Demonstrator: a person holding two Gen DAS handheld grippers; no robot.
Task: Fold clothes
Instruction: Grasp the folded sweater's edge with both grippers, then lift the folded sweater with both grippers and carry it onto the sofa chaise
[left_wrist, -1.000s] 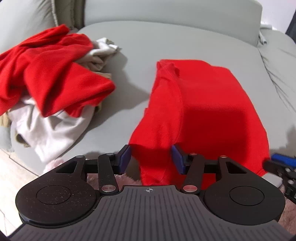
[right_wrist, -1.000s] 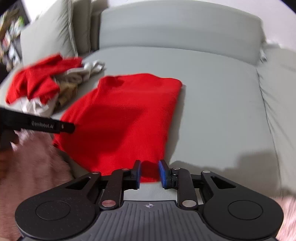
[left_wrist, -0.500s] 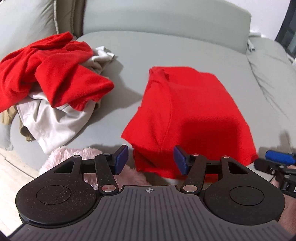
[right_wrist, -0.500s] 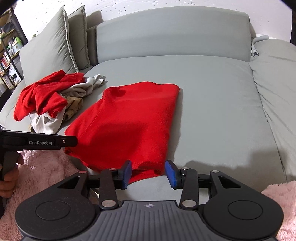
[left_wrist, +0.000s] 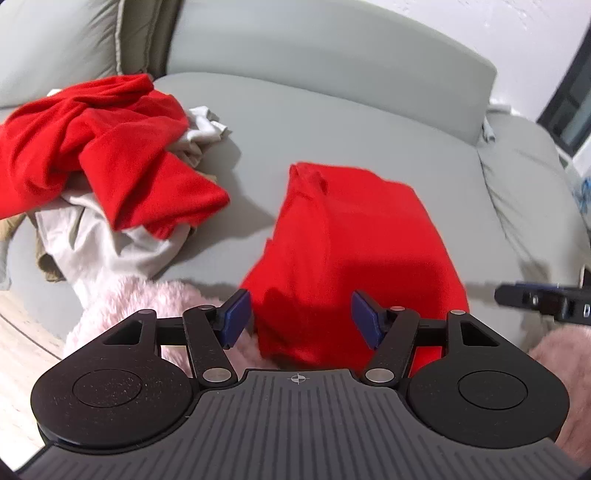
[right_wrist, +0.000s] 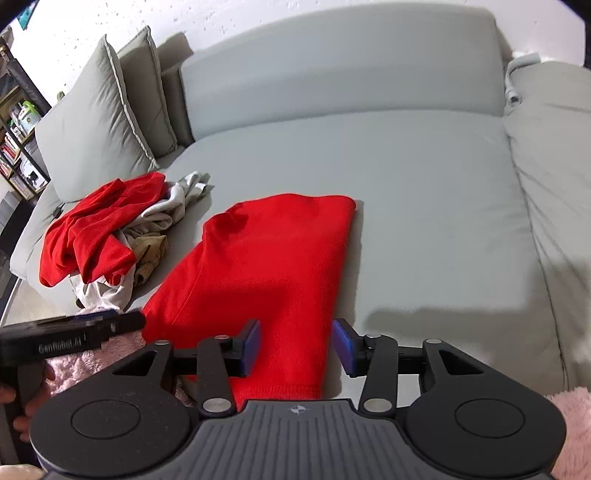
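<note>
Shirt (right_wrist: 266, 266) flat on sofa (right_wrist: 424, 177), folded lengthwise; heap (left_wrist: 110, 177) unfolded. Left tongs (left_wrist: 301, 319), right tongs (right_wrist: 295, 345) agape, empty.

only readable text i can spot is on the black handheld left gripper (right_wrist: 74, 332) poking in from the left edge of the right wrist view. white lettering runs along its side and it looks like "genrobot.ai", a bit blurry but legible enough. in the left wrist view the black right gripper (left_wrist: 546, 299) shows at the right edge with some pale marks on it, too smeared to read. the shelf with books (right_wrist: 18, 147) in the far left corner has spines and packages, but nothing there resolves into letters.
</note>
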